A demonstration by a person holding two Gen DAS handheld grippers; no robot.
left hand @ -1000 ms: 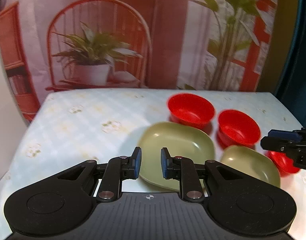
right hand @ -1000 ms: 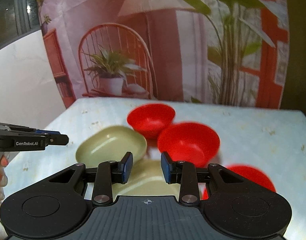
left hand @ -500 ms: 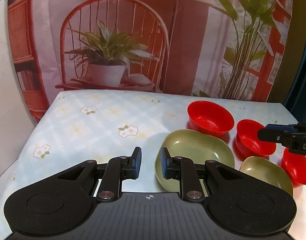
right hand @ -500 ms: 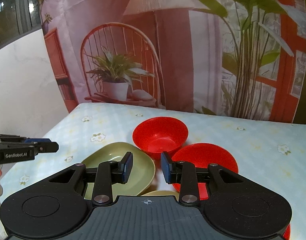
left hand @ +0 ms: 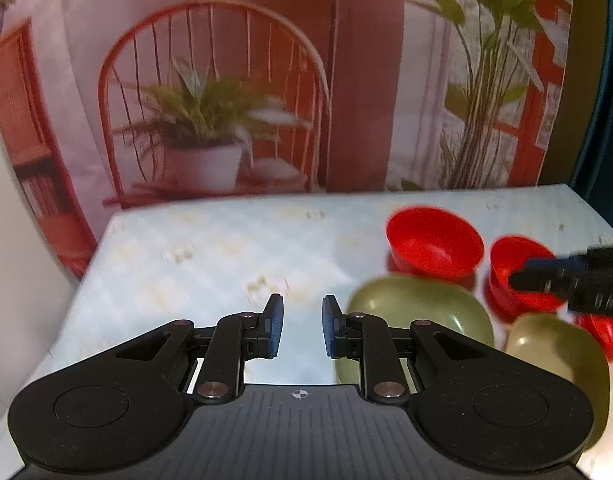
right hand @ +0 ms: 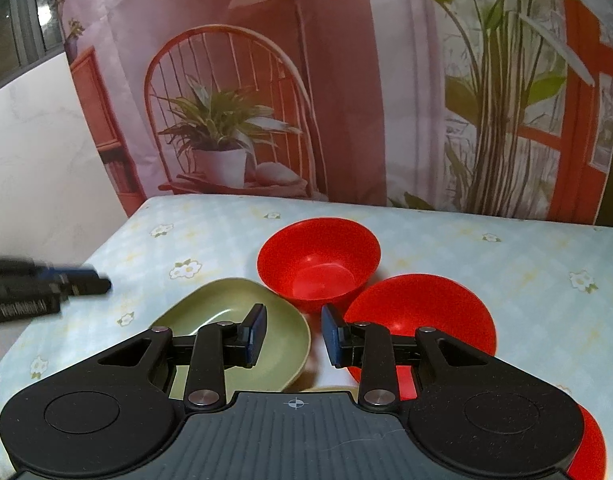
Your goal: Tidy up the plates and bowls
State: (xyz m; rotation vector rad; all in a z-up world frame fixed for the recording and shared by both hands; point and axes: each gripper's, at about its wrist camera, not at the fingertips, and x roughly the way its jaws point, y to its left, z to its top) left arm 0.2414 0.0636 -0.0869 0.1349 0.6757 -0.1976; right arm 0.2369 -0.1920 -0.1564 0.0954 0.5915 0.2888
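Right now the left gripper (left hand: 298, 326) hovers over bare cloth on the desk (left hand: 210, 256), its blue pads (left hand: 275, 326) drawn close together with only a narrow gap between them and nothing in it. All the dishes lie toward the desk's right side. Nearest the left gripper is a green plate (right hand: 226, 320), a shallow olive dish with rounded corners, and a second green plate (left hand: 554, 356) sits just beside it toward the near edge, partly hidden behind the gripper body. Farther back stands a red bowl (right hand: 318, 264), upright and empty, touching or nearly touching the first green plate's far rim. A second red bowl (right hand: 422, 312) sits just to its right, closer to the near edge, the two rims meeting or almost so. A third red bowl (right hand: 592, 444) shows only as a sliver near the near right corner; the left wrist view is blurred, so its exact shape is hard to judge. The right gripper (right hand: 294, 334) hangs above the gap between the first green plate and the second red bowl, its pads (right hand: 256, 334) a little apart and gripping nothing. A printed backdrop (right hand: 346, 80) of a chair, a lamp and plants hangs behind the desk's far edge.
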